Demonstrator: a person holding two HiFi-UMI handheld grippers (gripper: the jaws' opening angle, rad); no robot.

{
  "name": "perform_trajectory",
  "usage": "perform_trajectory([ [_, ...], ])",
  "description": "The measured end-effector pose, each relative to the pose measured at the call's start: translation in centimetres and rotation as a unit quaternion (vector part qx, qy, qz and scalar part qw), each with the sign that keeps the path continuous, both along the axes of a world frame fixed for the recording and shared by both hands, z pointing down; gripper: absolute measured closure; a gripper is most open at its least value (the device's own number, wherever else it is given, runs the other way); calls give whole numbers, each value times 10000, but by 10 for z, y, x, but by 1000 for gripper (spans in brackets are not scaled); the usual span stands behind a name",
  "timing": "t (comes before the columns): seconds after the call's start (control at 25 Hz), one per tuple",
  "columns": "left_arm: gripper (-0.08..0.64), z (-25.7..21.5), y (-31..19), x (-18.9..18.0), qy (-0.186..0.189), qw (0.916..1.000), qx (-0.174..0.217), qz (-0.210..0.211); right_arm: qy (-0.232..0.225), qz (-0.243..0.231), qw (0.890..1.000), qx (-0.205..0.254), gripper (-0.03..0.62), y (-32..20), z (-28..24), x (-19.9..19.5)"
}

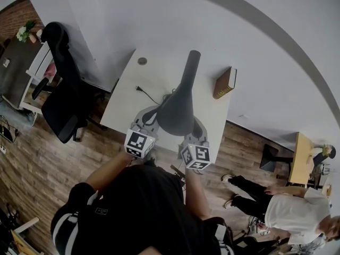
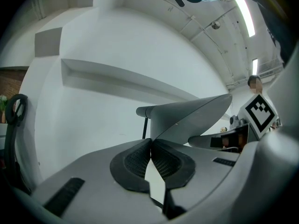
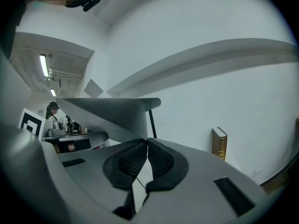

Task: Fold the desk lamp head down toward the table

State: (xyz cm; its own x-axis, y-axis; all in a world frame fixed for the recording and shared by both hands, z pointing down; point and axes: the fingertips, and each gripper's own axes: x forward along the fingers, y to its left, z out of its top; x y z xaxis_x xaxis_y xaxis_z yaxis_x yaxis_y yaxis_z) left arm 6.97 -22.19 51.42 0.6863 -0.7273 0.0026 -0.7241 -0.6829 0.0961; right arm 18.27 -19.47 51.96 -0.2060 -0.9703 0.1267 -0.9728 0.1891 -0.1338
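The left hand-held gripper point(image 1: 151, 116) and the right hand-held gripper point(image 1: 197, 127) sit side by side over the near edge of the white counter point(image 1: 159, 70), with the lamp head point(image 1: 175, 113) between them. Each one is clamped on a thin rim of that grey head. In the left gripper view the black pads point(image 2: 135, 162) meet at their tips, and the rim of the lamp head point(image 2: 187, 118) runs up and to the right from that point. In the right gripper view the pads point(image 3: 161, 160) are pinched together the same way, and the lamp head point(image 3: 112, 113) spreads up and left from them. From the head, the stem point(image 1: 190, 68) stretches straight away from both grippers across the counter.

A plug point(image 1: 139, 89) with its dark cord lies just beyond the left hand-held gripper, close to the head's left side. A brown book point(image 1: 224, 83) stands beyond the right hand-held gripper and off to its right, well apart from the lamp. A black chair point(image 1: 66, 94) stands on the wood floor, far to the left of the left hand-held gripper. Another person point(image 1: 295, 209) is on the floor off to the right of the right one.
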Motion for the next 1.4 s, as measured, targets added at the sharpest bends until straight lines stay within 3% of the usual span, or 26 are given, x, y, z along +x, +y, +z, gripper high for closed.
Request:
perform_trajectory([
  [0.48,532,9,-5,2,-58,10000,-5,-39,198,-52,9997,-128,572,-3,9,1],
  [0.68,532,10,-7,3,-121,9999,-36,-14,631,-216,9972,-334,470,13,12,-2],
  [0.8,532,9,-7,3,-125,9999,-23,9,1117,-212,9929,-362,451,31,10,-3],
  [1.0,532,9,-7,3,-137,9999,-8,26,2039,-175,9788,-56,446,48,-19,-8],
  [1.2,532,10,-7,2,-146,9999,-6,39,3108,-214,9496,351,445,50,-39,-23],
  [1.4,532,10,-8,2,-160,9999,-8,39,3502,-294,9347,529,472,46,-47,-33],
])
